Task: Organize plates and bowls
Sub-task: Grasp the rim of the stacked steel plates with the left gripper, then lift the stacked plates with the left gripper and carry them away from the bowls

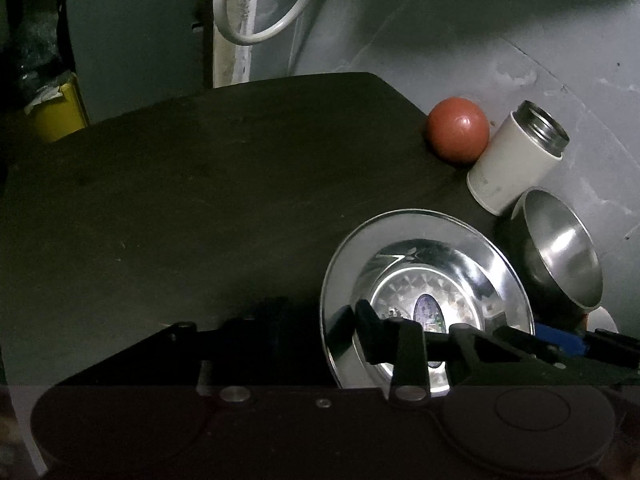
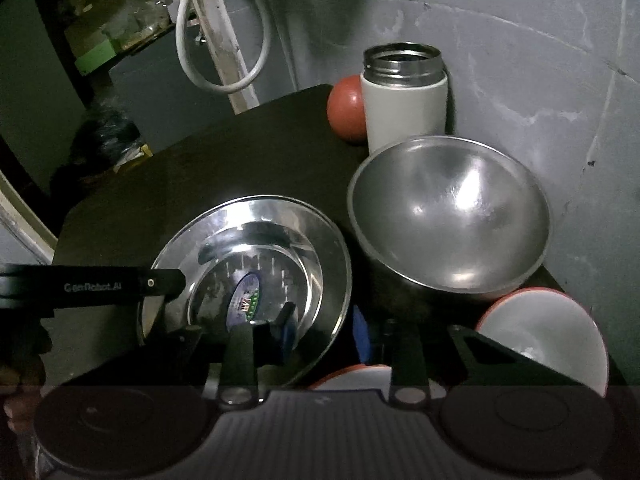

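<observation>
Dim grey walls are seen behind a dark table (image 1: pixel 180 200). Near its right edge, a steel plate (image 2: pixel 256 276) is gripped at its rim by the right gripper (image 2: pixel 320 332). Whether the left gripper (image 1: pixel 404 332) is open or closed cannot be told. A steel bowl (image 2: pixel 448 216) is set just beside the plate, a flask (image 2: pixel 404 100) and ball (image 1: pixel 458 130) behind.

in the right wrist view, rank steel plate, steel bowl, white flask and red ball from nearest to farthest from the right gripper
1. Steel plate: at the right gripper, on its left.
2. Steel bowl: just beyond, to the right.
3. White flask: upright behind the bowl.
4. Red ball: at the table's back edge, left of the flask, partly hidden behind it.
</observation>
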`<state>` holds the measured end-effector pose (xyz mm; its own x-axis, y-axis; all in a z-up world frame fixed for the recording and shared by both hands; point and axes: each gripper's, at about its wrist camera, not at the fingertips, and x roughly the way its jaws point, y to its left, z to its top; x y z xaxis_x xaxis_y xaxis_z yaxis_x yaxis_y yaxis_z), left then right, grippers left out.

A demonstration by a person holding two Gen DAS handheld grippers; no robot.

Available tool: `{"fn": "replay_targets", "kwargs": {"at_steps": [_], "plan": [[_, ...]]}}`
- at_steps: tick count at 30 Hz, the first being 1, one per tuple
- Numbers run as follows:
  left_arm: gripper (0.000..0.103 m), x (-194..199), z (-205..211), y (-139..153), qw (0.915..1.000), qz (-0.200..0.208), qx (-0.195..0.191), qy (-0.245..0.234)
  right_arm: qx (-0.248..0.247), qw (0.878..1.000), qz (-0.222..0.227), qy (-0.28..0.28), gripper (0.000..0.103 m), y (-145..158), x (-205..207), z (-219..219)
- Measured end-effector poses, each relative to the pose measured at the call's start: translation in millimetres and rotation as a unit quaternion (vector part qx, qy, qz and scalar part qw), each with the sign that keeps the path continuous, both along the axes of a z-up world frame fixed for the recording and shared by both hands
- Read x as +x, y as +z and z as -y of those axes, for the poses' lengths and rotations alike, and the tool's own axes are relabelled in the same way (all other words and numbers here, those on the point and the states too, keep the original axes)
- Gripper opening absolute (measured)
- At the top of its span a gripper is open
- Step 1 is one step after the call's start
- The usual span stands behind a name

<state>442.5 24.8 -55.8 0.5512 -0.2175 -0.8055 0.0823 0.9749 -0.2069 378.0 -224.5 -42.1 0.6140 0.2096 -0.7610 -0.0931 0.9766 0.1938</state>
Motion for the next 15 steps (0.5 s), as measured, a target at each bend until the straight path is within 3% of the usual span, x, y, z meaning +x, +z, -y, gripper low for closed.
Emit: {"fn": "replay_targets", "kwargs": {"at_steps": [4,7,15], "plan": [[0.036,-0.1,-0.3,0.1,1.0000,0.001,0.006,0.002,-0.010,1.000,0.006,0.008,0.026,0.1,-0.5,-4.2],[0.027,-1.8,0.4,0.0,1.0000,0.003,0.004,-0.003,-0.009,1.000,0.015,0.016,0.025,3.1,-3.1,-6.7],[0.026,-19.7,-6.0,3.5,0.9998,0.019,-0.001,-0.002,-0.017,0.999,0.039,0.033,0.025,14.1,-13.5,-13.0]]}}
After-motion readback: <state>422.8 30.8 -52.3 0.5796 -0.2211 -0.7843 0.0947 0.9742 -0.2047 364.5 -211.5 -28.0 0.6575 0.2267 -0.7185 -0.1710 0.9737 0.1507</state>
